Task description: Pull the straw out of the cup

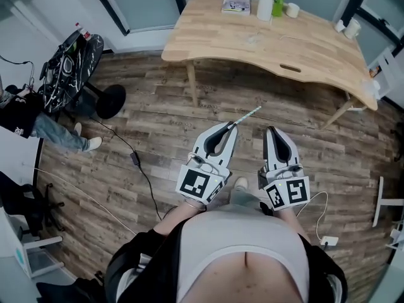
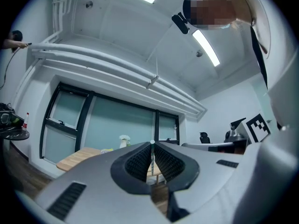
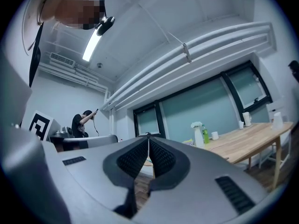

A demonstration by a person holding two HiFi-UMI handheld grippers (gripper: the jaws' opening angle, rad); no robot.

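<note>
Two grippers were held out in front of the person (image 1: pixel 243 251), above the plank floor (image 1: pixel 158 125) and well short of the wooden table (image 1: pixel 303 43). The left gripper (image 1: pixel 231 127) had its jaws pinched on the straw (image 1: pixel 247 114), whose pale, thin length poked out past the tips toward the table. The right gripper (image 1: pixel 273 131), just beside it, had its jaws pressed together with nothing between them. At the table's far edge stood a white vase (image 1: pixel 265 6) of flowers.
</note>
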